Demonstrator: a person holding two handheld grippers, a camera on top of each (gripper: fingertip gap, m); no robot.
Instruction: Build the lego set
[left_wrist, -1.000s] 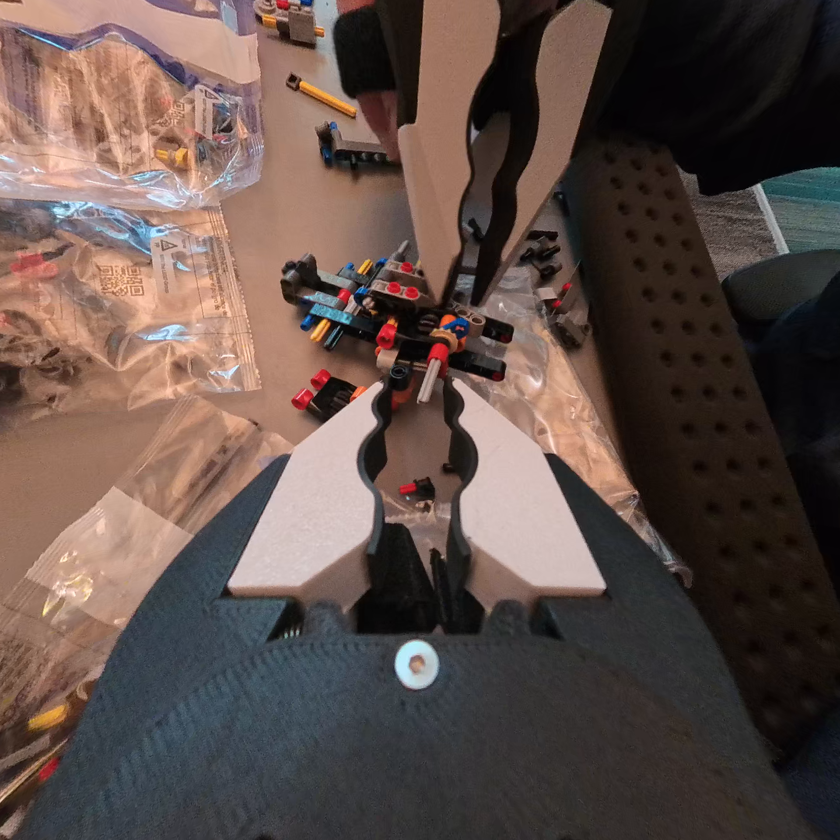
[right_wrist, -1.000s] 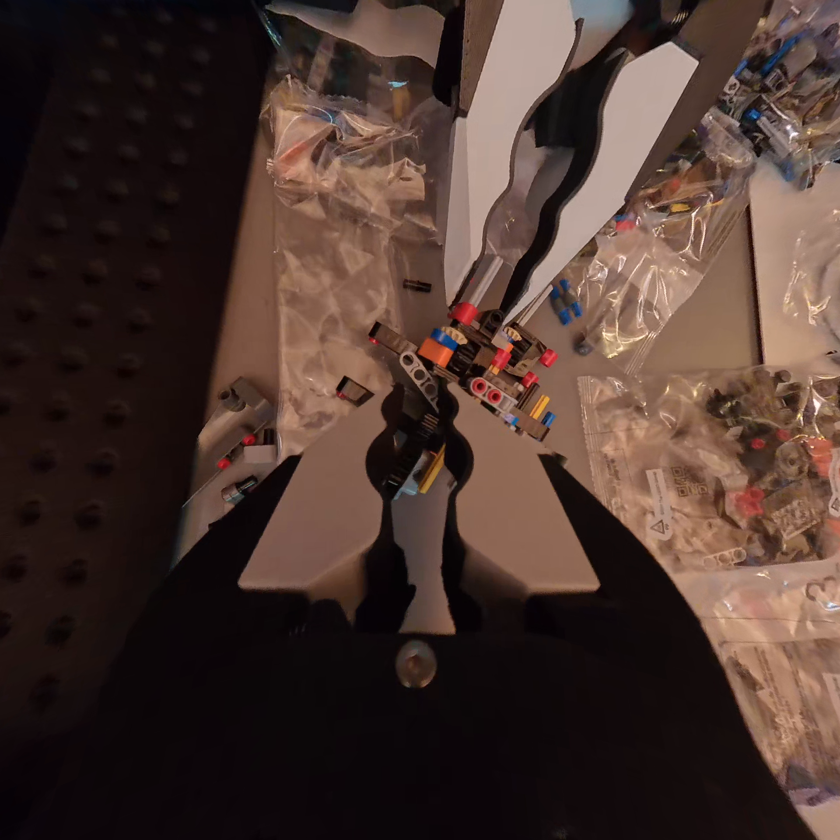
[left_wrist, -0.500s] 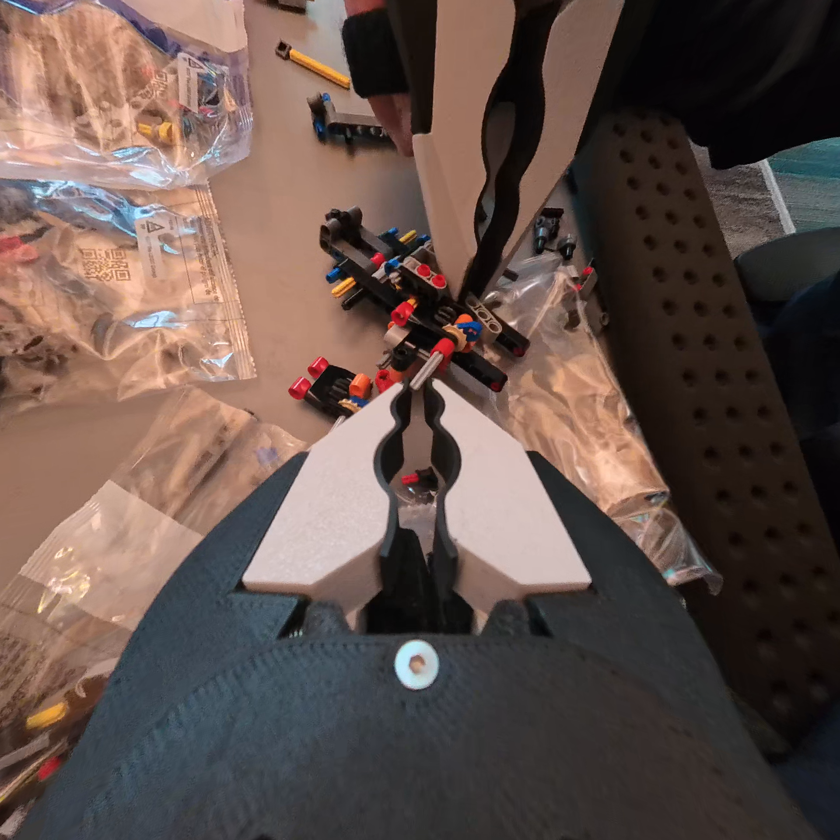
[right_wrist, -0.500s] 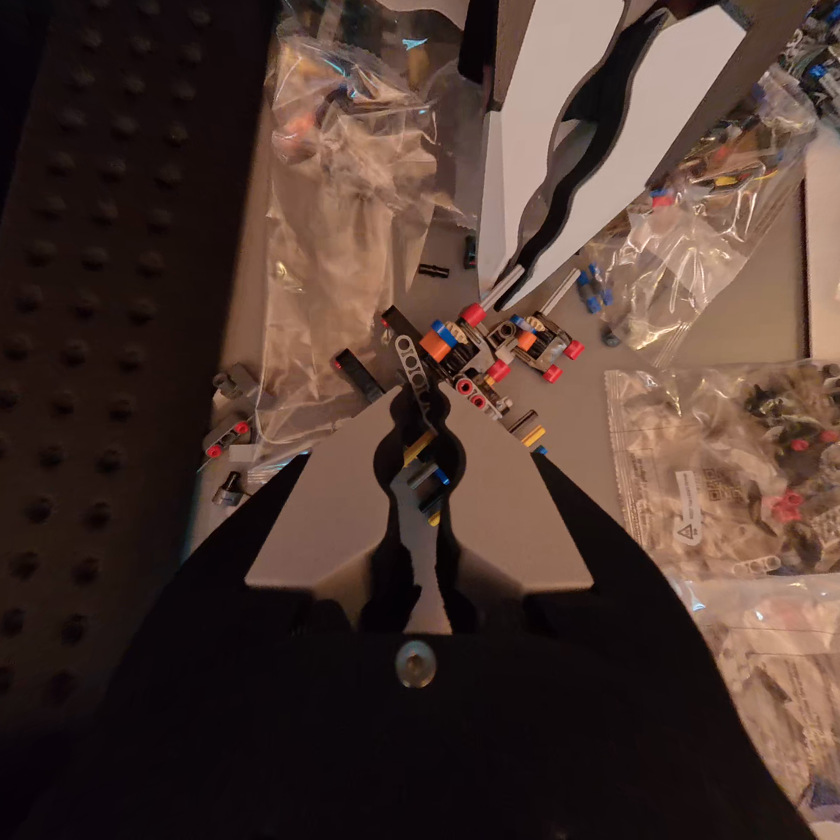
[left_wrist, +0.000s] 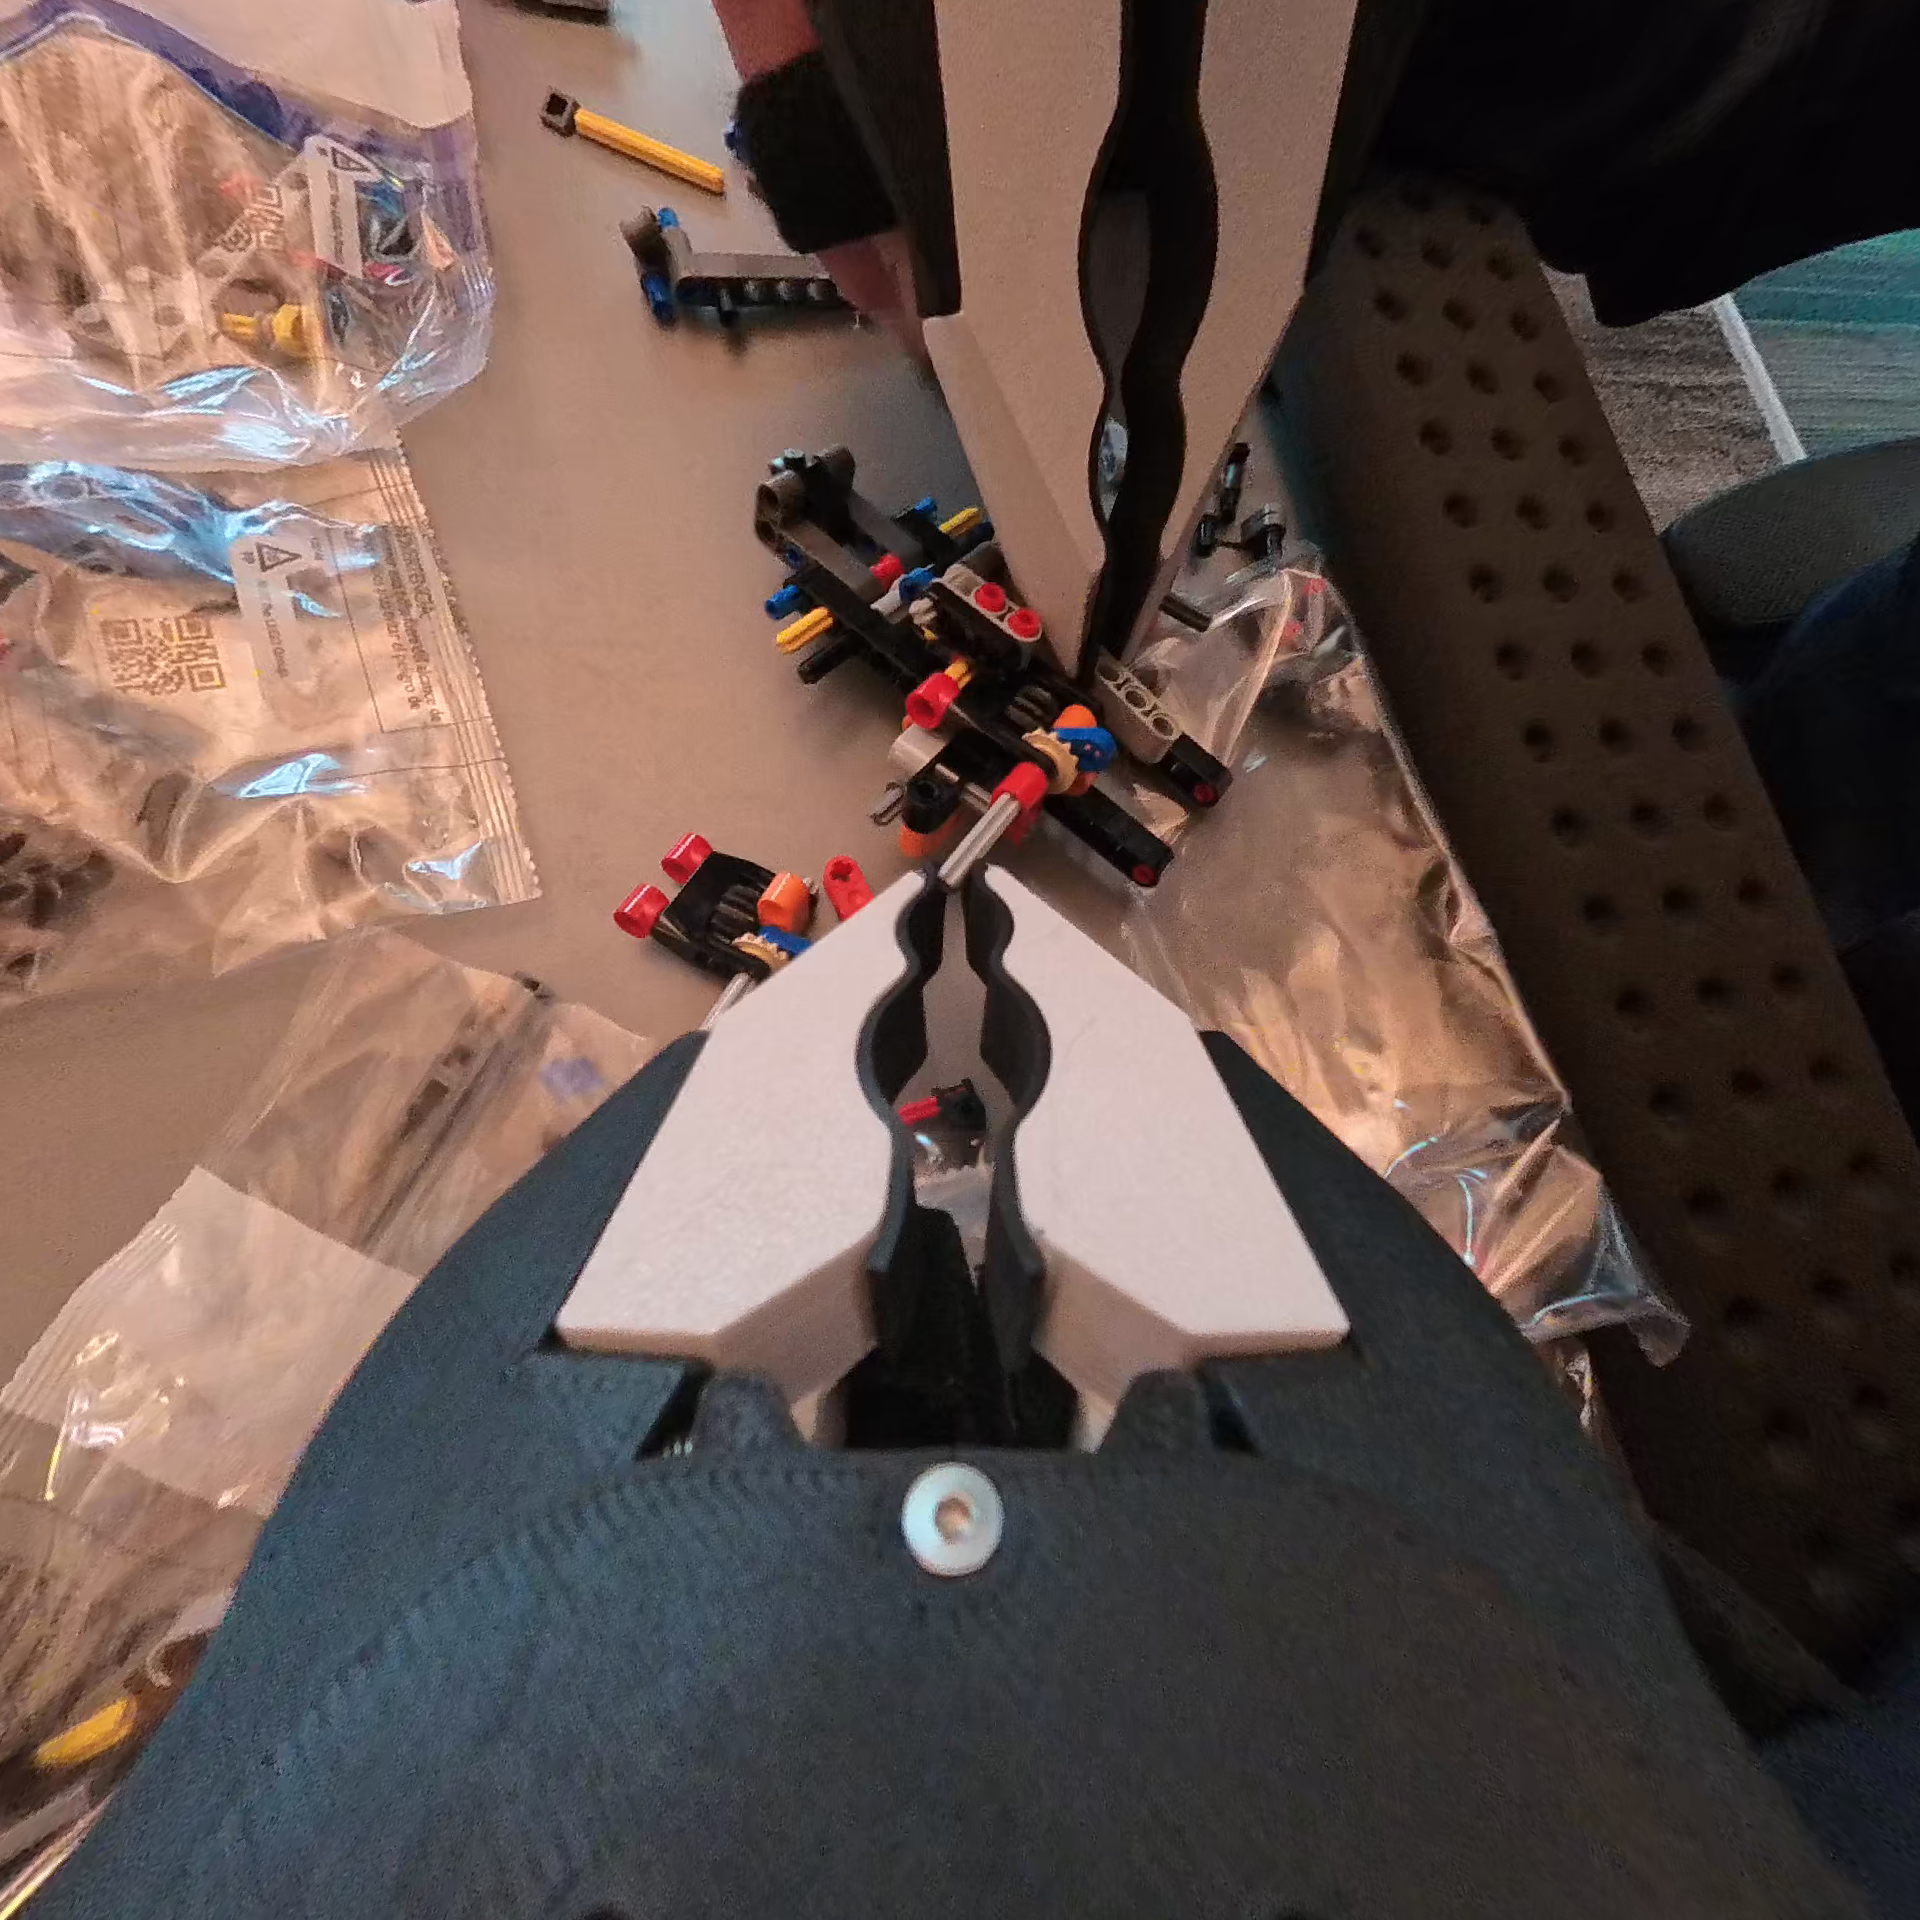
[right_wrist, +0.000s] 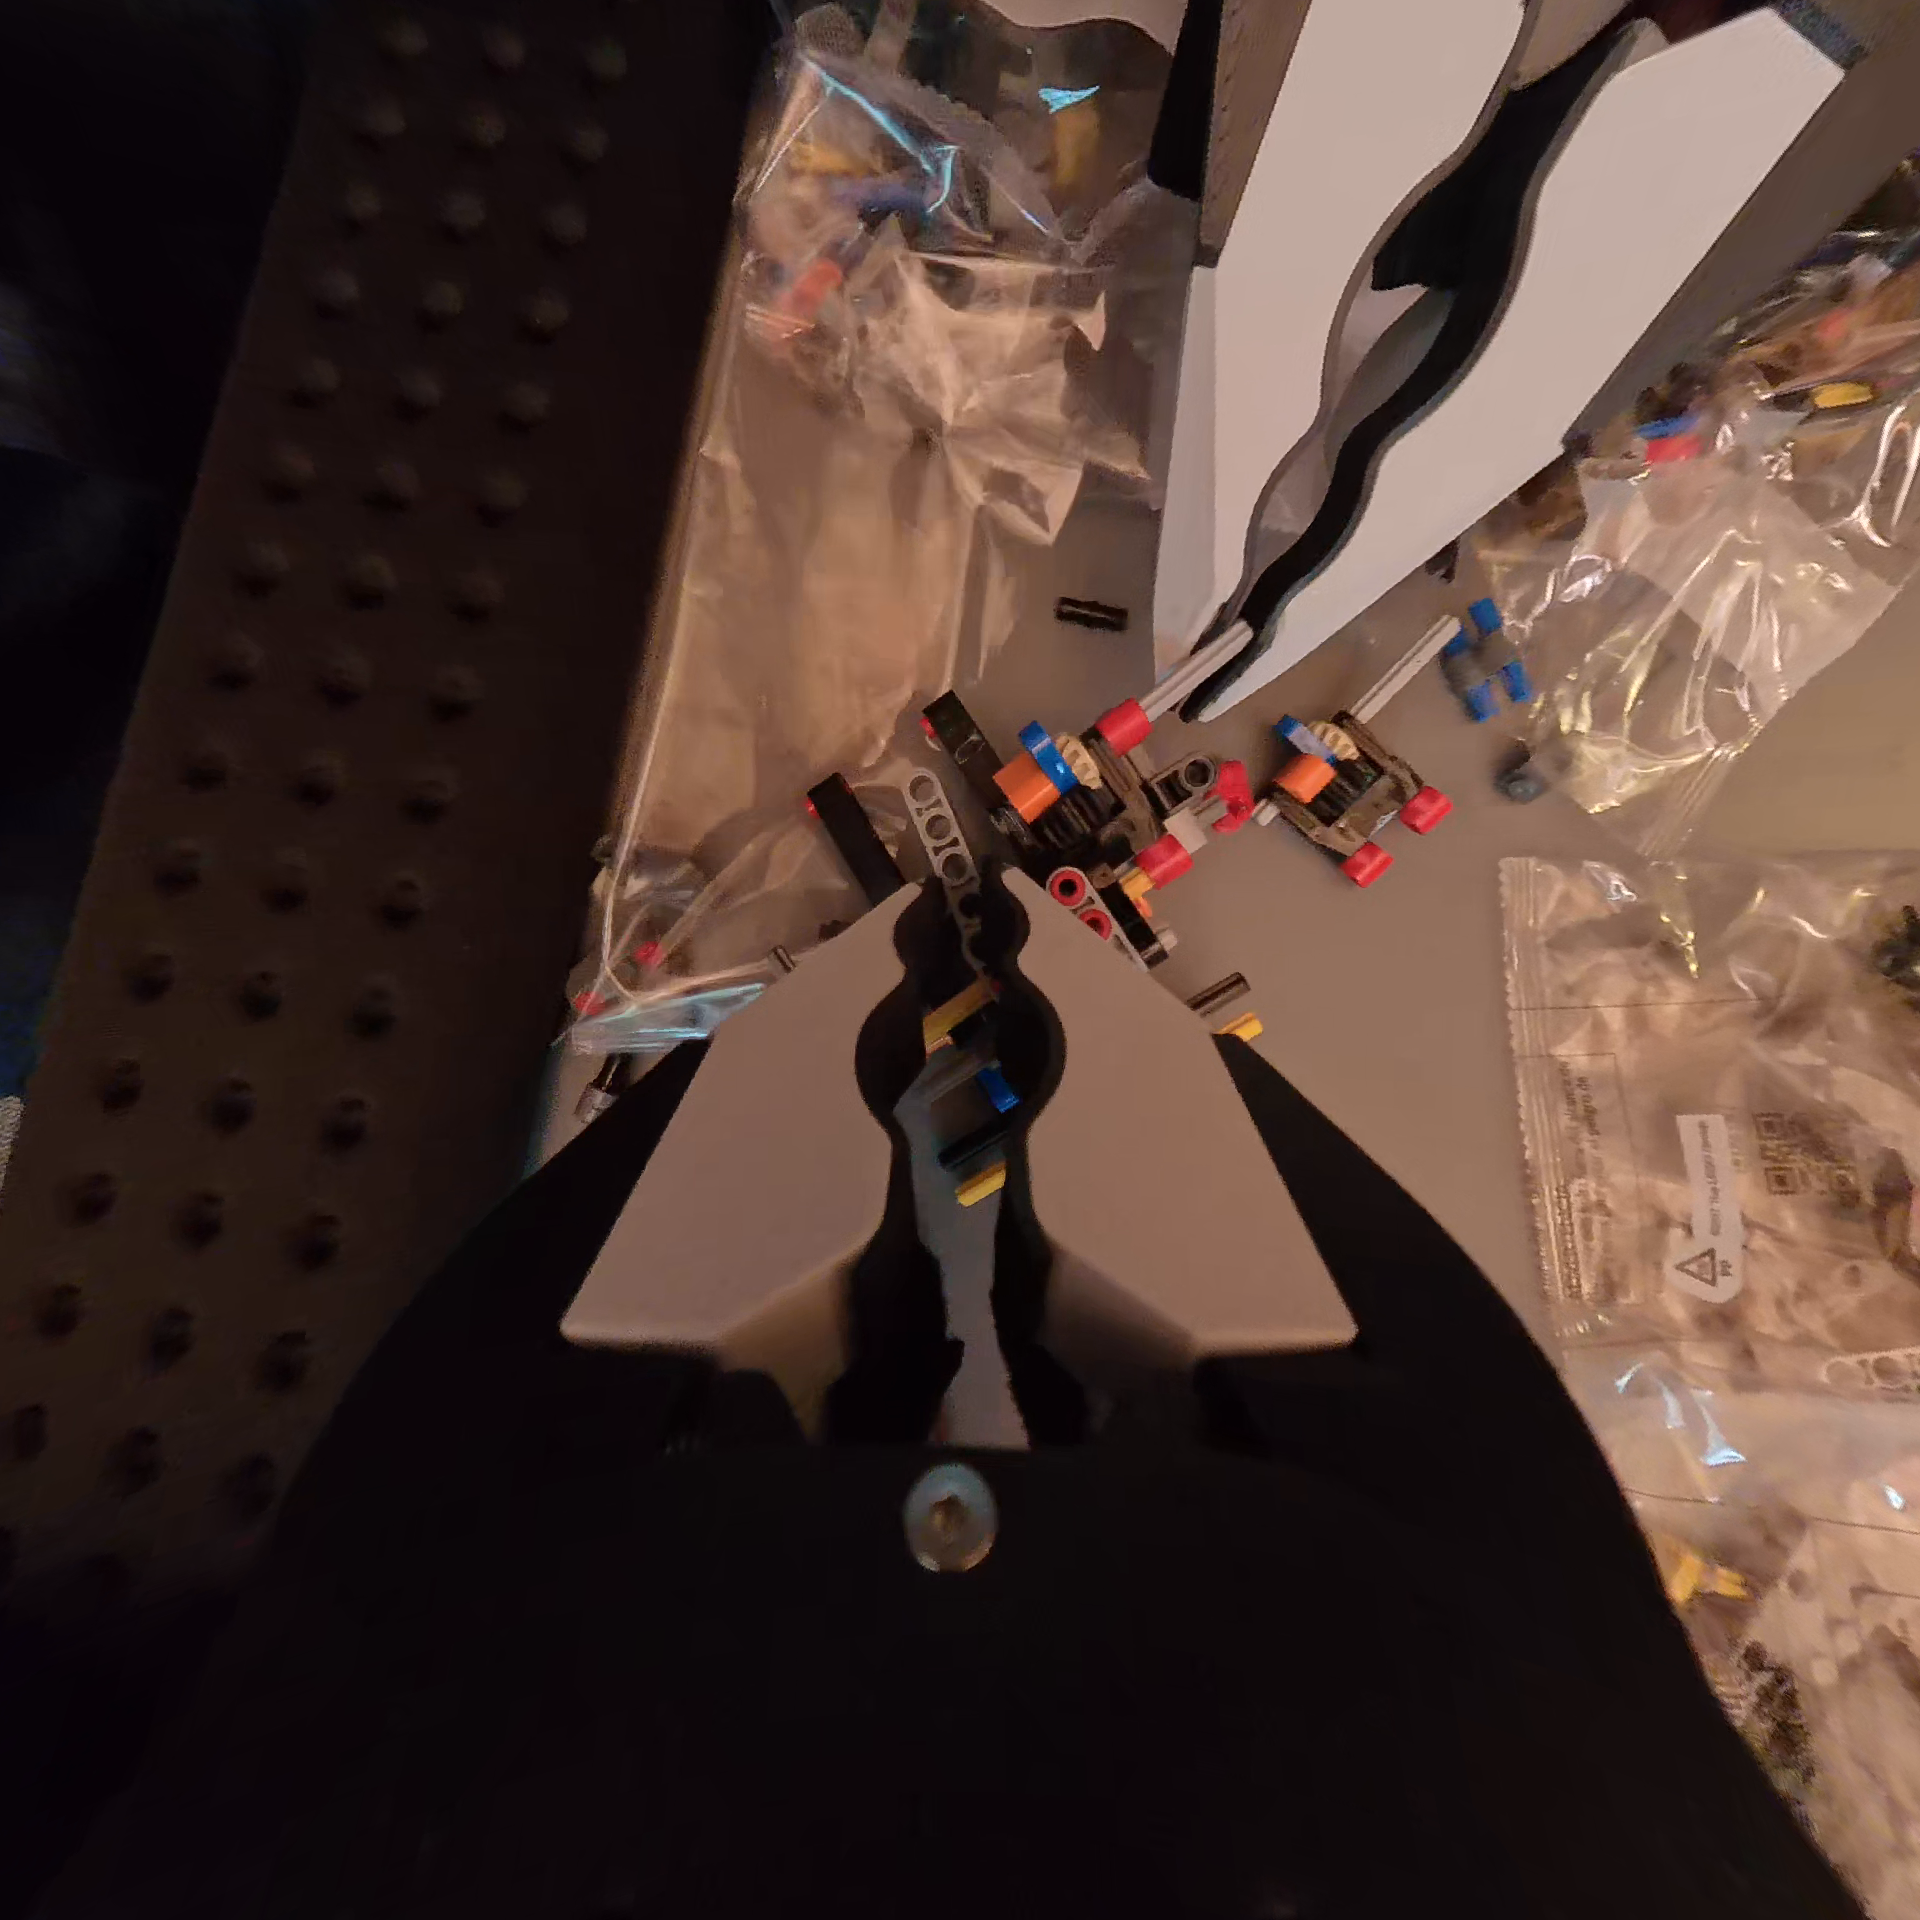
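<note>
The left gripper (left_wrist: 951, 883) is pinching the grey axle (left_wrist: 982, 831) of the lego assembly (left_wrist: 997, 707) lying on the table (left_wrist: 582, 582), while the right gripper (right_wrist: 961, 894), angled steeply down, is clamping its grey beam (right_wrist: 940, 831).

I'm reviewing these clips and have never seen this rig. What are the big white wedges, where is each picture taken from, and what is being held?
The white wedges are finger pairs of two handheld grippers; a person holds one in each hand. Each picture comes from a camera on one gripper, looking along its fingers, so the other gripper shows opposite.

The left gripper is shut on the grey axle sticking out of the Lego assembly. The right gripper is shut on the assembly's grey holed beam.

On the grey table lie clear bags of parts, a smaller sub-assembly and a loose yellow axle.
</note>
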